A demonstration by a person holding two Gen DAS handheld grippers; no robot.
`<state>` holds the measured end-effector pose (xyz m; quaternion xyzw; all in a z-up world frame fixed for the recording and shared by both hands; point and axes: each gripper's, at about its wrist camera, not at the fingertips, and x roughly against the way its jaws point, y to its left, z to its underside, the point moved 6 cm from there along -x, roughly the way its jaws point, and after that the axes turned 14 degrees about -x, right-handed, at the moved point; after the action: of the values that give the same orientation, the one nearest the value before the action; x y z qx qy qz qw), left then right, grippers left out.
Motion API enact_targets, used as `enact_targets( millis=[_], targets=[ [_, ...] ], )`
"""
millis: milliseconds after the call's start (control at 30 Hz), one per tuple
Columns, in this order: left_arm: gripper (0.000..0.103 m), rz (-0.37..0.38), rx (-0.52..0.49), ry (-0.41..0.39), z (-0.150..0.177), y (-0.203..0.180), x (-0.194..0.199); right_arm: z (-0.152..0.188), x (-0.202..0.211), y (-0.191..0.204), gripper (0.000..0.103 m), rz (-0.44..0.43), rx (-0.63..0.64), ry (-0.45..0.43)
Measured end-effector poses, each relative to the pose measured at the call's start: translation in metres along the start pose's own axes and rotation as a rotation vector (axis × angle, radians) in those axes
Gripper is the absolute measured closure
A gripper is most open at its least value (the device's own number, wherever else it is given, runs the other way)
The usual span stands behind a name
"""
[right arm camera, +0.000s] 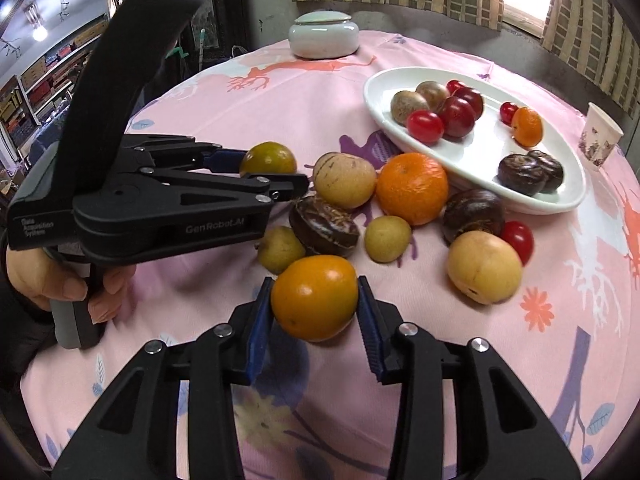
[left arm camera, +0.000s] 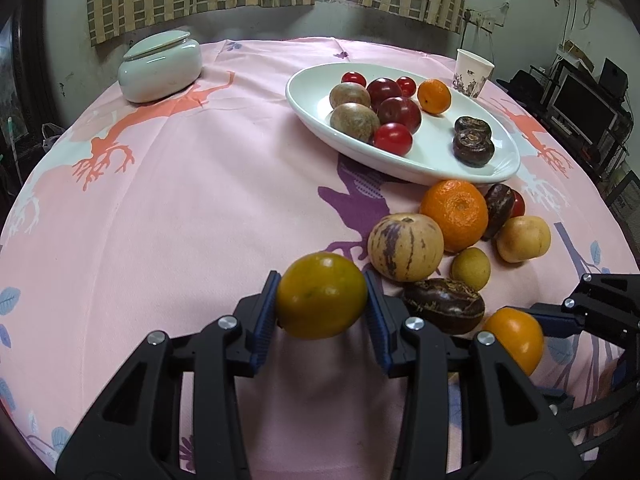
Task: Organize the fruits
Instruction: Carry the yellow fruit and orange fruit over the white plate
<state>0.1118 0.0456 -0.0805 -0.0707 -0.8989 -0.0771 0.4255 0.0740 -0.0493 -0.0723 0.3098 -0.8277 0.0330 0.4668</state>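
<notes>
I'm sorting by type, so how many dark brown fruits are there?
4 dark brown fruits: two in the white dish, one beside the big orange, one beside the striped fruit. More may be hidden.

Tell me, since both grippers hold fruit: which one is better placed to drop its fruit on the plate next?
Probably the right. The right gripper with its orange fruit sits on the plate's side, while the left gripper with the greenish fruit is further left, behind loose fruit.

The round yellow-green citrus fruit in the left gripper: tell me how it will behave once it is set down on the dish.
The round yellow-green citrus fruit, clamped in the left gripper, looks smooth and nearly spherical, so it would probably roll. The white oval dish slopes inward, so it would likely settle against other fruit. It shows no denting, so it seems firm.
</notes>
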Motion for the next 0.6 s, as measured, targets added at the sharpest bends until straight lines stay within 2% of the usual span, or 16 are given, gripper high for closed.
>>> enact_targets(
  millis=[333, 600],
  targets=[
    [0.062, 0.013, 0.014, -0.043, -0.006, -0.002, 0.023, 0.004, 0.042, -0.033, 0.062, 0.016, -0.070, -0.076],
    [0.062, 0.015, -0.017, -0.068, -0.019, -0.015, 0.046, -0.002, 0.069, -0.051, 0.062, 0.034, -0.095, -0.136]
  ],
)
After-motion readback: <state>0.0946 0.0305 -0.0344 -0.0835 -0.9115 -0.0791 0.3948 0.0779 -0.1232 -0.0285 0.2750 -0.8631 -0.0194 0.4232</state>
